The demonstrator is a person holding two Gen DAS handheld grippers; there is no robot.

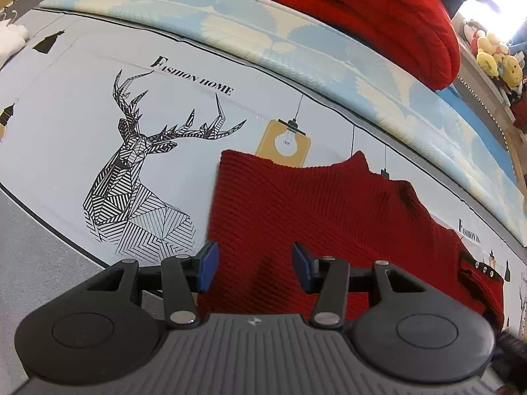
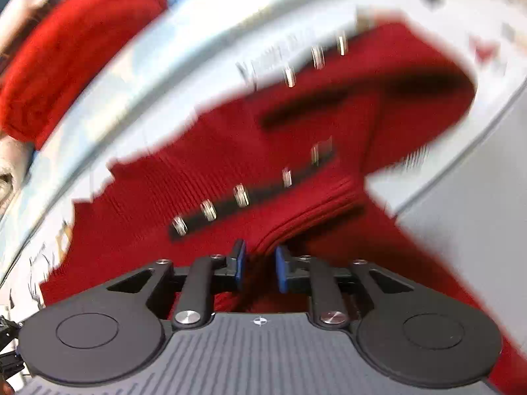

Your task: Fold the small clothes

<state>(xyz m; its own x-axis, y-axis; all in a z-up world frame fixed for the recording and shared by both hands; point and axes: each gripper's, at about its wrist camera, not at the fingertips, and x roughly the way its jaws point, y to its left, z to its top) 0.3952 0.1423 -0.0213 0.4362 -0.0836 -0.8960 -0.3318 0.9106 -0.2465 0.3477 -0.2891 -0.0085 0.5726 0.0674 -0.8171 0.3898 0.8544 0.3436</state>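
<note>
A small red knit garment (image 1: 313, 210) lies on a printed mat with a deer drawing (image 1: 131, 151). My left gripper (image 1: 253, 265) is open just above the garment's near left part, blue pads apart, holding nothing. In the right wrist view the same red garment (image 2: 230, 164) shows a black strip with metal snaps (image 2: 243, 196). My right gripper (image 2: 258, 263) is shut on a ribbed edge fold of the garment, which is lifted between the blue pads. That view is motion-blurred.
A stack of folded red knitwear (image 1: 378, 10) sits at the back on a blue-and-cream patterned mat (image 1: 230, 23); it also shows in the right wrist view (image 2: 72, 49). Plush toys (image 1: 494, 56) are at the far right. White cloth (image 1: 10, 39) lies at the left edge.
</note>
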